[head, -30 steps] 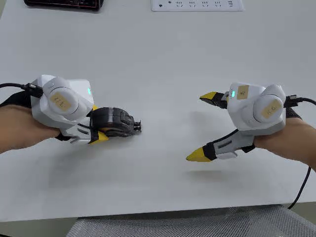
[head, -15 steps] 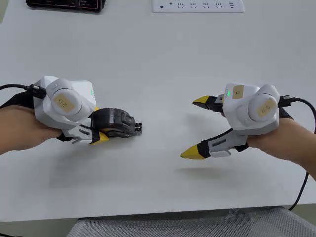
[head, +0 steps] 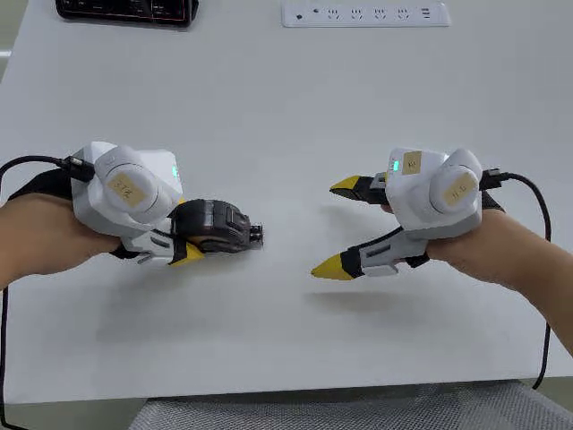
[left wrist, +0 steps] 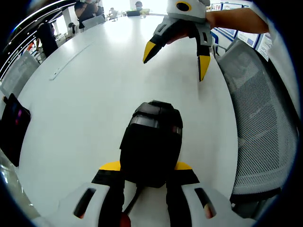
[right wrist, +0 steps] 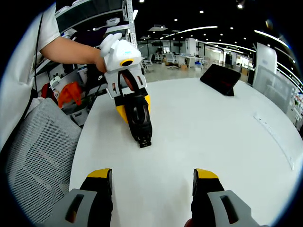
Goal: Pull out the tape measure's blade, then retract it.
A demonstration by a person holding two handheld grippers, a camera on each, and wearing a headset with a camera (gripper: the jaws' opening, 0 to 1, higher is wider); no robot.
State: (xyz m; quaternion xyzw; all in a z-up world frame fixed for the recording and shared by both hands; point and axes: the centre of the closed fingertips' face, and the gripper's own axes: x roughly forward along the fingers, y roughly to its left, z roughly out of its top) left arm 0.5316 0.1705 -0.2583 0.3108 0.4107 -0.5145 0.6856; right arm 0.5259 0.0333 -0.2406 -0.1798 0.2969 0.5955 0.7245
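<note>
A black tape measure (head: 213, 225) rests on the white table (head: 269, 107), with its blade tip (head: 256, 235) pointing right and the blade drawn in. My left gripper (head: 186, 235) is shut on the tape measure (left wrist: 151, 142), yellow tips at both sides of its case. My right gripper (head: 338, 228) hangs open a short way to the right of the blade tip, its yellow fingertips (head: 331, 268) aimed at it. In the right gripper view the tape measure (right wrist: 140, 116) lies straight ahead between my open jaws, held by the left gripper (right wrist: 132, 108).
A white power strip (head: 365, 14) lies at the table's far edge, and a dark tablet (head: 125, 10) at the far left. A mesh chair (head: 340, 410) sits at the near table edge. Cables trail from both grippers.
My right gripper has moved left toward the tape measure's tip, staying open. The left gripper keeps its hold on the case. The head camera has shifted slightly.
</note>
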